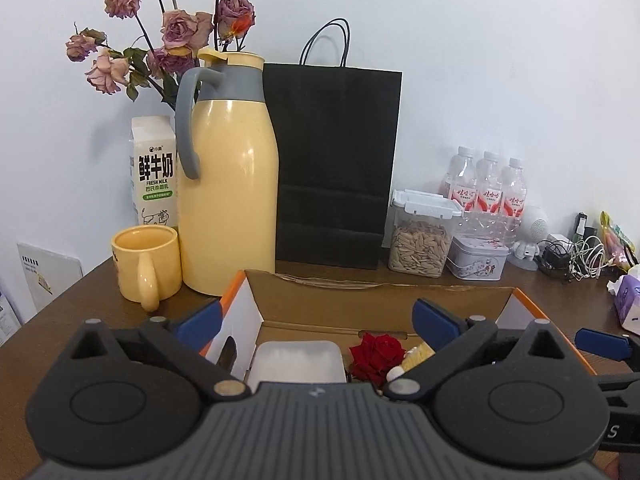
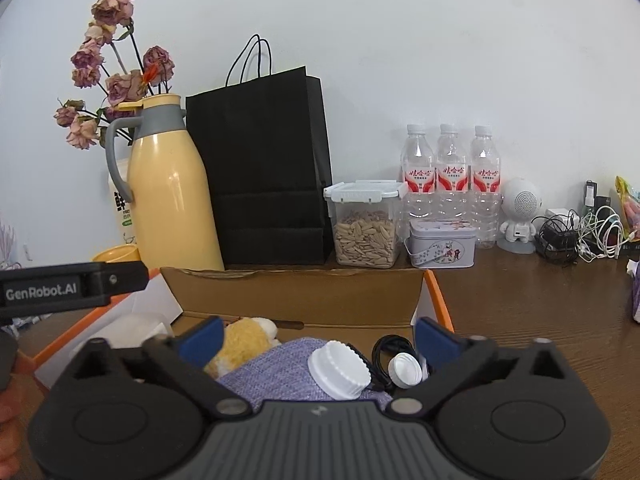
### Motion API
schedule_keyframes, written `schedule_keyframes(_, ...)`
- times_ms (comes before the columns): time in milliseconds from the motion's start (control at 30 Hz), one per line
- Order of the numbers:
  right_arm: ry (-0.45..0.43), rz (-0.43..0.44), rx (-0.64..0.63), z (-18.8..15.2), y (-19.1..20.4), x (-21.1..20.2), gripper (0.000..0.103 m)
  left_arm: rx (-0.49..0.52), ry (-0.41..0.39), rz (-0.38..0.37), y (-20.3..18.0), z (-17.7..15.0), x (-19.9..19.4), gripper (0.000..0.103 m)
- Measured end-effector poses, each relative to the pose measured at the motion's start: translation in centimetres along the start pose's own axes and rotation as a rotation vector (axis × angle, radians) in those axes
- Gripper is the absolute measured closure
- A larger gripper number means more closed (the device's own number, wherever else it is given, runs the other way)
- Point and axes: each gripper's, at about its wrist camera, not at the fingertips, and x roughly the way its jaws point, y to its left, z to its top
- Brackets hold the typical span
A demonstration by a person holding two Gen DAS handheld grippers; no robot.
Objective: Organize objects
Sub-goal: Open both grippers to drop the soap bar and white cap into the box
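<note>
Both grippers, left and right, hovered with fingers wide and empty over the cardboard box on the worktop; advisable to descend squarely onto a single item, e.g. the white cap.

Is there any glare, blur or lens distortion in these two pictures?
Left wrist view: a soft window reflection shines on the yellow thermos; the black bag bows outward from the fisheye; dark corners. Right wrist view: the same gloss on the thermos; the table edge curves; the water bottles are sharp, no motion blur.
</note>
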Motion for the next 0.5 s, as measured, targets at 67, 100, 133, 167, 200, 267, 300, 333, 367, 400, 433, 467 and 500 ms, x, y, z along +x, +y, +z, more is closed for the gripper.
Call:
schedule_keyframes(67,0.001,0.000,-0.007,0.0,0.2,-0.1,0.000,0.004,-0.001,0.003,-0.1,0.0,-0.1,0.000)
schedule_keyframes(100,0.000,-0.001,-0.008,0.0,0.2,-0.2,0.000,0.004,-0.001,0.003,-0.1,0.0,-0.1,0.000)
schedule_keyframes(133,0.000,-0.003,-0.009,0.0,0.2,-0.2,0.000,0.005,0.000,0.003,-0.1,-0.1,0.0,0.000)
schedule_keyframes(167,-0.001,-0.005,-0.009,0.0,0.2,-0.2,0.000,0.006,0.000,0.005,-0.1,-0.1,-0.1,0.000)
schedule_keyframes(200,-0.001,-0.006,-0.008,0.0,0.2,-0.3,0.000,0.006,0.001,0.006,-0.1,-0.1,-0.1,0.000)
schedule_keyframes(267,-0.003,-0.008,-0.008,0.0,0.2,-0.4,0.000,0.006,-0.002,0.007,0.0,-0.2,-0.2,0.000)
schedule_keyframes(300,-0.004,-0.009,-0.009,0.0,0.2,-0.4,0.000,0.005,-0.005,0.006,0.0,-0.2,-0.3,0.000)
schedule_keyframes(333,-0.006,-0.010,-0.010,0.0,0.2,-0.5,0.000,0.005,-0.009,0.006,0.0,-0.2,-0.4,0.000)
schedule_keyframes(367,-0.009,-0.009,-0.012,0.0,0.3,-0.7,0.000,0.005,-0.015,0.004,0.0,-0.2,-0.6,0.000)
schedule_keyframes(400,-0.014,-0.009,-0.012,0.0,0.3,-0.8,0.000,0.007,-0.023,-0.004,0.0,-0.2,-0.8,0.000)
schedule_keyframes(433,-0.020,-0.009,-0.013,0.0,0.3,-1.0,0.000,0.009,-0.027,-0.010,-0.1,-0.2,-0.9,0.000)
schedule_keyframes(467,-0.027,-0.007,-0.015,0.0,0.4,-1.2,0.000,0.011,-0.031,-0.014,-0.1,-0.2,-1.1,0.000)
schedule_keyframes(500,-0.031,-0.005,-0.017,0.0,0.5,-1.4,0.000,0.013,-0.034,-0.019,-0.2,-0.2,-1.3,0.000)
